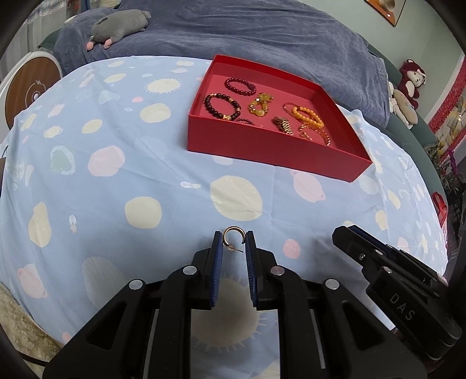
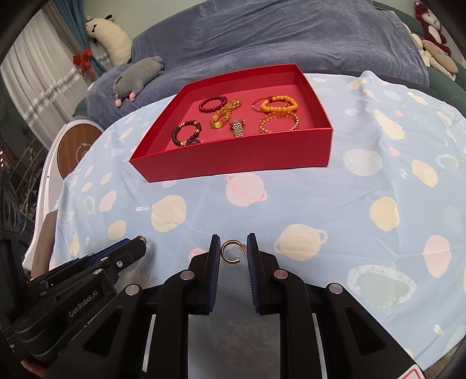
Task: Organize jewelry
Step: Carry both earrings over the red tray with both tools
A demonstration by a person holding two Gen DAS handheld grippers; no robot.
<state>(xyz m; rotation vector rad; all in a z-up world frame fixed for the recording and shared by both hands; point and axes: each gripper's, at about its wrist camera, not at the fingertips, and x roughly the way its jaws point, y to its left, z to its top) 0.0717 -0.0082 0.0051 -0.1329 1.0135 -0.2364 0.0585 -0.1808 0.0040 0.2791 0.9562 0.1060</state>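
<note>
A red box [image 1: 262, 148] [image 2: 233, 160] sits on the blue patterned cloth, with several bracelets and a watch band inside. My left gripper [image 1: 233, 243] is shut on a gold hoop earring [image 1: 232, 236], pinched between its blue pads above the cloth, well short of the box. My right gripper [image 2: 233, 250] is shut on a second gold hoop earring [image 2: 230, 252]. The two grippers hang side by side: the right gripper [image 1: 378, 256] shows at the lower right of the left wrist view, the left gripper [image 2: 116, 256] at the lower left of the right wrist view.
The cloth [image 1: 116, 189] [image 2: 378, 189] covers a rounded table. Behind it lies a bed with a blue-grey blanket [image 1: 262, 38], a grey plush toy [image 1: 119, 26] [image 2: 137, 78] and more plush toys [image 1: 407, 87] at the right. A round wooden-topped stand [image 1: 29, 87] is at the left.
</note>
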